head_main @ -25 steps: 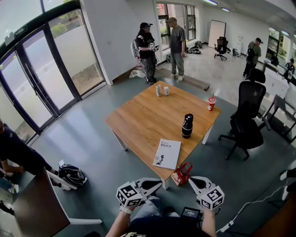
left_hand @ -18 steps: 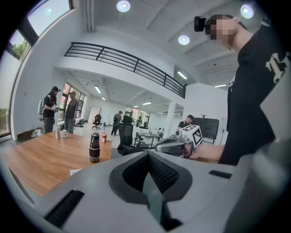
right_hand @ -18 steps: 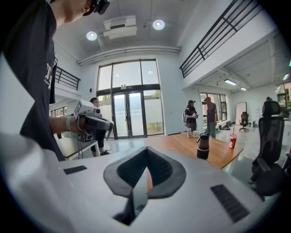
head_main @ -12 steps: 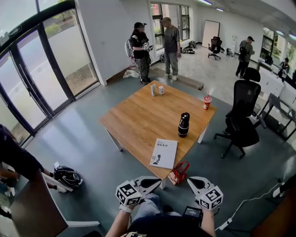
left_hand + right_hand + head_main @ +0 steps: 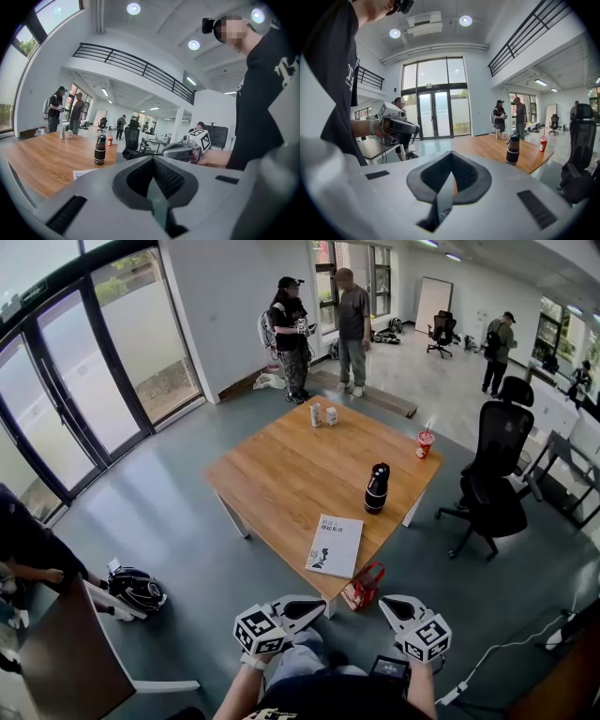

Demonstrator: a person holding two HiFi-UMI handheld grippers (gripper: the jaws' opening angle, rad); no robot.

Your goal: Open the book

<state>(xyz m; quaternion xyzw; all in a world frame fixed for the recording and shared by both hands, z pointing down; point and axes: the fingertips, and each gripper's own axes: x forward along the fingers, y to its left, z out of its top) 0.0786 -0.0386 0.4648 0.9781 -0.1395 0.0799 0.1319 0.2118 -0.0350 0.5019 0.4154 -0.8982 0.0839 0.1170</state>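
My left hand-held gripper and my right hand-held gripper sit low in front of me, both off the near side of the square wooden surface. Each has its jaws pressed together on nothing. The closed white paperback book lies flat at the surface's near edge, a little beyond both tips and apart from them. A black bottle stands farther back.

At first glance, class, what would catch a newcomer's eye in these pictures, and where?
A square wooden table stands mid-floor, with a closed white book at its near edge and a black bottle beyond it. Nearest the camera, the left claw and right claw hover shut and empty.
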